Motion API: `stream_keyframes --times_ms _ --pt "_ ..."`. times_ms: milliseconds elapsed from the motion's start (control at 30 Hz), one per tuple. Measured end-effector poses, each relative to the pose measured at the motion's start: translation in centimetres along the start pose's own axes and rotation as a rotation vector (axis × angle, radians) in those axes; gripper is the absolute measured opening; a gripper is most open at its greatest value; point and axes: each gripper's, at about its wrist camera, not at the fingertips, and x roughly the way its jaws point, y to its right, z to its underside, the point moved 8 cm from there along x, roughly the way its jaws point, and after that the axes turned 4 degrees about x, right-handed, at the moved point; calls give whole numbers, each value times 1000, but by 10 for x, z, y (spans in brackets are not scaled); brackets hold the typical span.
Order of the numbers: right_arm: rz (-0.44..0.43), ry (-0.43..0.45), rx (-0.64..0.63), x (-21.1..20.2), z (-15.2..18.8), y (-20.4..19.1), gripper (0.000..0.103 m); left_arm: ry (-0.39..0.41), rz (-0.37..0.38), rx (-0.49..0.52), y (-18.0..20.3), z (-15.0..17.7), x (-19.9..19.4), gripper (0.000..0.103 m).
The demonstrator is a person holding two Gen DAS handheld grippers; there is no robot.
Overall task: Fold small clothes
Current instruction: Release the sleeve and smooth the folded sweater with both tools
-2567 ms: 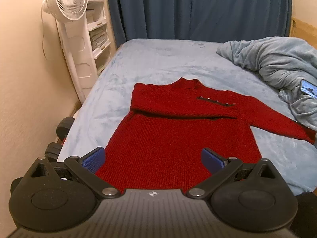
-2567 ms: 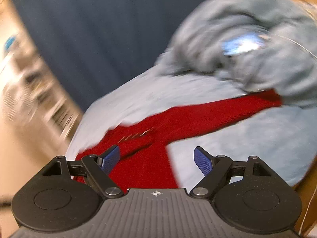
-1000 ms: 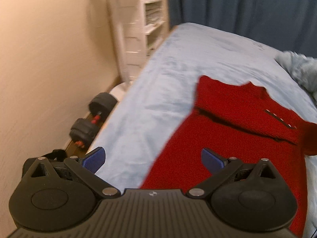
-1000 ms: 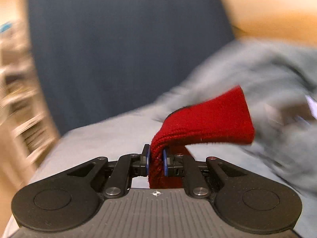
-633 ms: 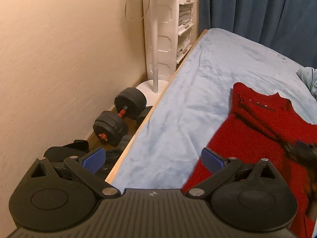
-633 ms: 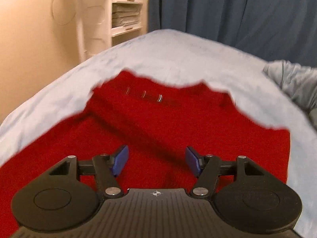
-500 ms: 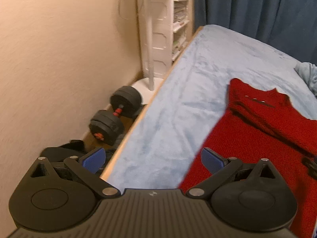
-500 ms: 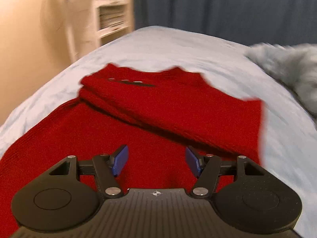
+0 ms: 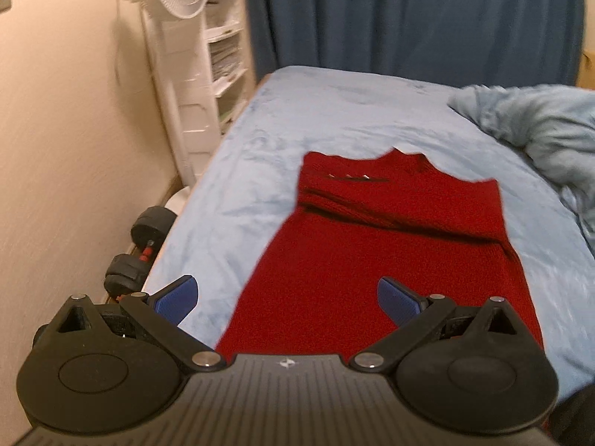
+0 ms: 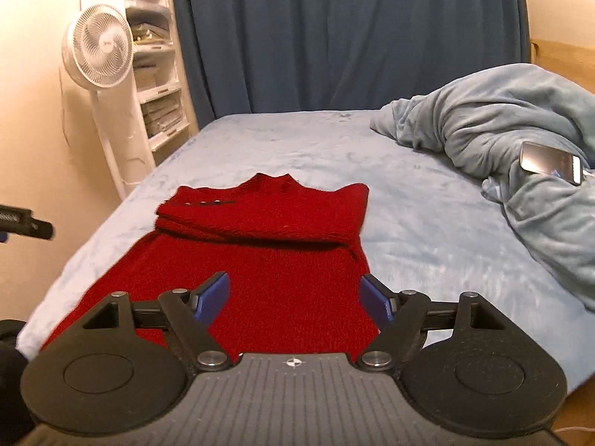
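Observation:
A red knit sweater [image 9: 390, 245] lies flat on the light blue bed [image 9: 334, 111], collar away from me, with both sleeves folded across its chest. My left gripper [image 9: 286, 301] hangs open above the sweater's near left hem, holding nothing. In the right wrist view the same sweater [image 10: 267, 256] lies ahead, and my right gripper [image 10: 293, 297] is over its near hem. Its jaws are still opening and nothing is between them. A dark part of the left gripper [image 10: 26, 223] shows at the left edge of that view.
A rumpled blue blanket [image 10: 502, 141] with a phone [image 10: 550, 163] on it fills the bed's right side. A white fan [image 10: 100, 52] and white shelves [image 10: 160, 85] stand left of the bed, dumbbells [image 9: 137, 260] lie on the floor. Dark blue curtains [image 10: 334, 37] hang behind.
My right gripper let go of the right sleeve, now folded across the chest, opened and drew back to the near hem. My left gripper swung from the floor side back over the sweater.

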Motion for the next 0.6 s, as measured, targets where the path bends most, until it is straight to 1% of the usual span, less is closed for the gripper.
stream_keyframes --times_ms 100,267,467,600 --pt "4 19 -21 -16 4 -8 79 -7 7 26 8 17 -11 103" --pt "-12 40 -46 -30 7 -18 81 -16 18 26 12 34 -24 103" --pt "-19 48 -34 -36 6 -18 81 2 8 16 7 29 -33 103" --pt "-16 47 -27 -36 6 -18 81 -3 4 11 6 26 -32 103"
